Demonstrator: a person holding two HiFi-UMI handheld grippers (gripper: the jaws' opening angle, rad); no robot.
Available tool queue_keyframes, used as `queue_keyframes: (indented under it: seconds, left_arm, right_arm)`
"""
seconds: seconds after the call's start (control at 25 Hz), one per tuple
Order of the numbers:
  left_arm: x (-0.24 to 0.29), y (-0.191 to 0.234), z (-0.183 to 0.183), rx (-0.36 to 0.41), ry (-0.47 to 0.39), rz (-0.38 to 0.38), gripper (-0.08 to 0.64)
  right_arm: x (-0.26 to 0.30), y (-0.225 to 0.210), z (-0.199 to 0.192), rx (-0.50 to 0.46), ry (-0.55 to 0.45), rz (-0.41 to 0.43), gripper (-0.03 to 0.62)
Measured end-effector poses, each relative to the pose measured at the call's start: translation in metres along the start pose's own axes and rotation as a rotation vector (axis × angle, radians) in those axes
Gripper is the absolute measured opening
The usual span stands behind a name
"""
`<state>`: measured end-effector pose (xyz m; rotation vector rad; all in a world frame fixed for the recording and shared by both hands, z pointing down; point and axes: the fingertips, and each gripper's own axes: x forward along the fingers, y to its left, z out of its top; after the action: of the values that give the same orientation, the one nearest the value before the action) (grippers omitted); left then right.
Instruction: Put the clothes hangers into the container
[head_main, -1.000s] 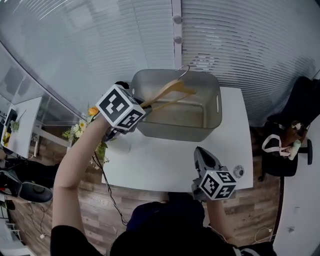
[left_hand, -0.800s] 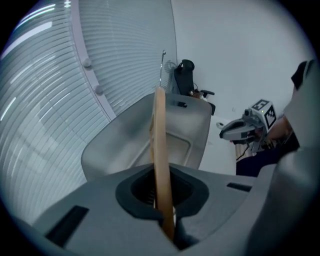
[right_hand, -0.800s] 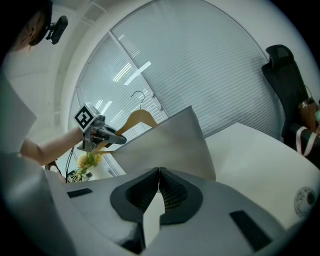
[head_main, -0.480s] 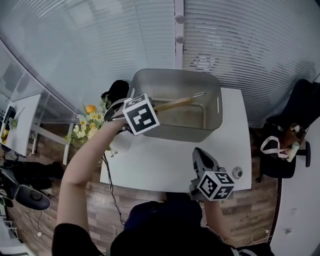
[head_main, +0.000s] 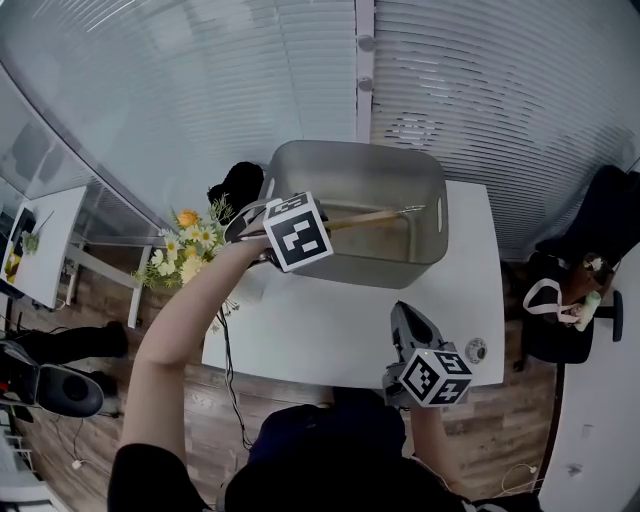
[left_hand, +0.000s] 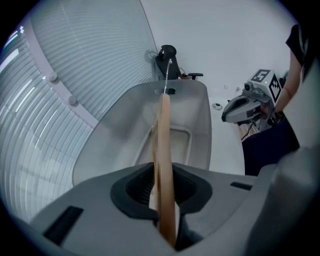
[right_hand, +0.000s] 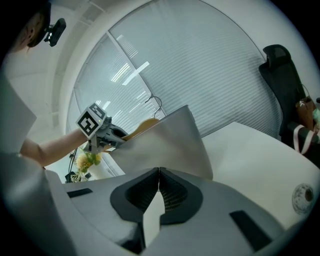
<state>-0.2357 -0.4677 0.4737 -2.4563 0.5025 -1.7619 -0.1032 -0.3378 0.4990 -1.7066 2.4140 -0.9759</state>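
Head view: the left hand-held gripper (head_main: 322, 226) is positioned at the left rim of the grey container (head_main: 350, 150), which stands at the far side of the white tabletop (head_main: 320, 330). A wooden clothes hanger (head_main: 375, 215) extends from this gripper into the container, below rim level. Its long axis runs left to right along the container's length, with the metal hook (head_main: 412, 208) close to the right end wall. The right hand-held gripper (head_main: 402, 312) hangs over the near part of the tabletop, well apart from container and hanger, so the left hand is the nearer one. Left gripper view: the jaws stand slightly apart and have just been opening. The near end of the hanger lies between them, edge-on, with a narrow gap on the left pad side, so the grip reads as released rather than clamped. The hanger points straight ahead of the jaws, over the container floor toward the handle slot (left_hand: 170, 91) in the far wall. Whether its far end rests on the floor cannot be determined. Right gripper view: the jaws are closed together with nothing between them. Judgement: the coming move is a withdrawal, and it should run back along the hanger's long axis so the pads clear the wood without dragging it over the rim.
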Motion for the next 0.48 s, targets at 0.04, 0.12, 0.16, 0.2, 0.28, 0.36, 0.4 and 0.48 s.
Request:
queue_keyframes:
  seconds: [0.04, 0.12, 0.16, 0.2, 0.28, 0.36, 0.4, 0.48]
  left_arm:
    - [0.000, 0.000, 0.002, -0.003, -0.005, -0.004, 0.072]
    - [-0.003, -0.001, 0.007, -0.019, -0.035, -0.021, 0.082]
    - [-0.006, -0.002, 0.011, -0.029, -0.059, -0.032, 0.099]
    - [-0.007, -0.003, 0.014, -0.036, -0.078, -0.038, 0.124]
    - [-0.011, -0.004, 0.018, -0.028, -0.091, -0.033, 0.153]
    - [-0.015, -0.001, 0.019, -0.028, -0.101, -0.016, 0.191]
    - [-0.018, 0.004, 0.021, -0.036, -0.107, 0.000, 0.215]
    - [-0.025, 0.011, 0.023, -0.082, -0.123, 0.008, 0.269]
  right_arm:
    - [-0.001, -0.001, 0.001, 0.001, -0.003, -0.002, 0.028]
    - [-0.001, -0.001, 0.002, 0.001, -0.006, -0.003, 0.028]
    - [-0.002, -0.001, 0.002, 0.000, -0.005, -0.003, 0.028]
    - [-0.002, -0.001, 0.002, -0.002, -0.004, -0.003, 0.028]
    - [-0.003, -0.002, 0.002, -0.004, -0.005, -0.003, 0.028]
    - [-0.004, -0.002, 0.002, -0.003, -0.008, -0.004, 0.028]
    - [-0.005, -0.002, 0.001, -0.003, -0.009, -0.005, 0.029]
    - [-0.006, -0.003, 0.001, -0.003, -0.010, -0.007, 0.028]
